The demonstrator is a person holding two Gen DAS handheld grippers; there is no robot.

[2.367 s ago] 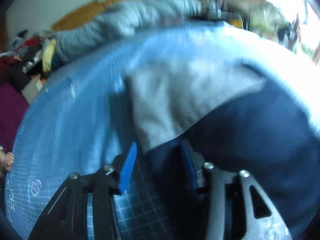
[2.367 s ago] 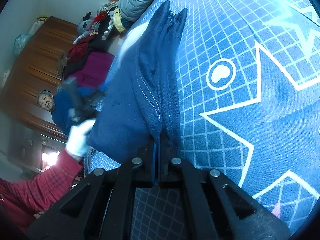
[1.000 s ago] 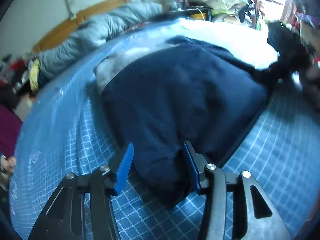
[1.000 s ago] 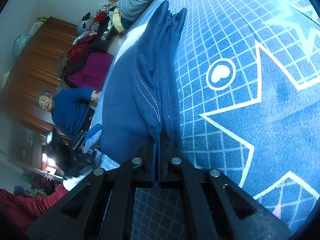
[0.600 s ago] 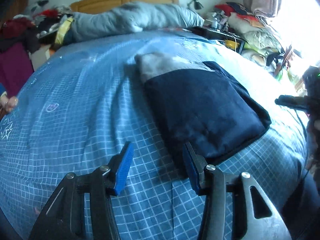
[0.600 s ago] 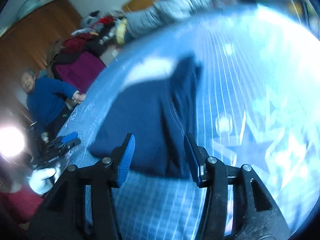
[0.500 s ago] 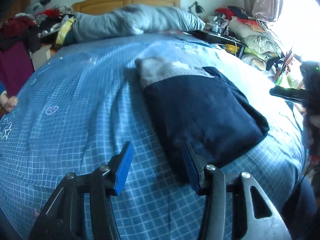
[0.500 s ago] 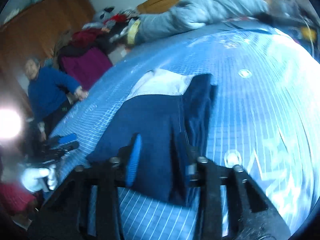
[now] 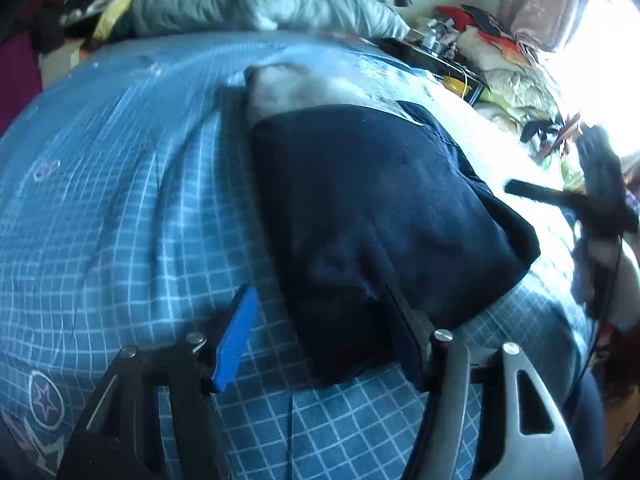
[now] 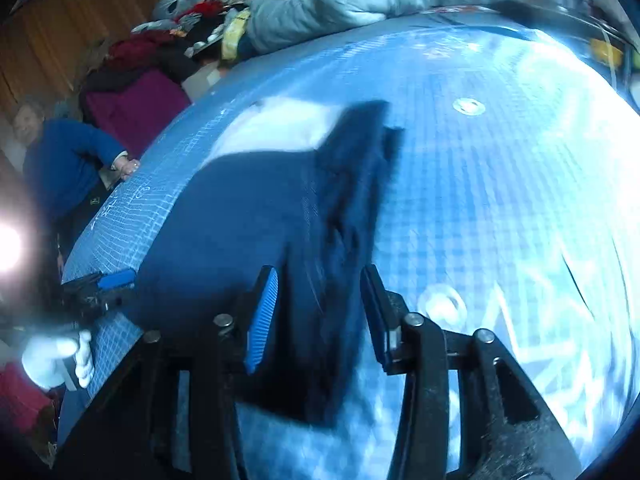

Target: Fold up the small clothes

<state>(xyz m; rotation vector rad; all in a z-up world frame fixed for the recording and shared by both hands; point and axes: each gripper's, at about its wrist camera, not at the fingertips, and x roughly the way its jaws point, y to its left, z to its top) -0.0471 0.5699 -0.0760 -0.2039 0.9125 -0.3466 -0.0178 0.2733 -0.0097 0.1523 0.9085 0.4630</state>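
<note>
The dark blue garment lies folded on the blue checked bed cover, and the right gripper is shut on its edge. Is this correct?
Not quite. The dark blue garment does lie folded on the blue checked bed cover, but the right gripper is open, as the right wrist view shows: its jaws stand apart above the cloth.

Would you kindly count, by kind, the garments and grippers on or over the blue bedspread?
Folded navy garment: 1
Pale garment lying partly beneath it: 1
Grippers, left gripper and right gripper, both open: 2
Total: 4
</note>
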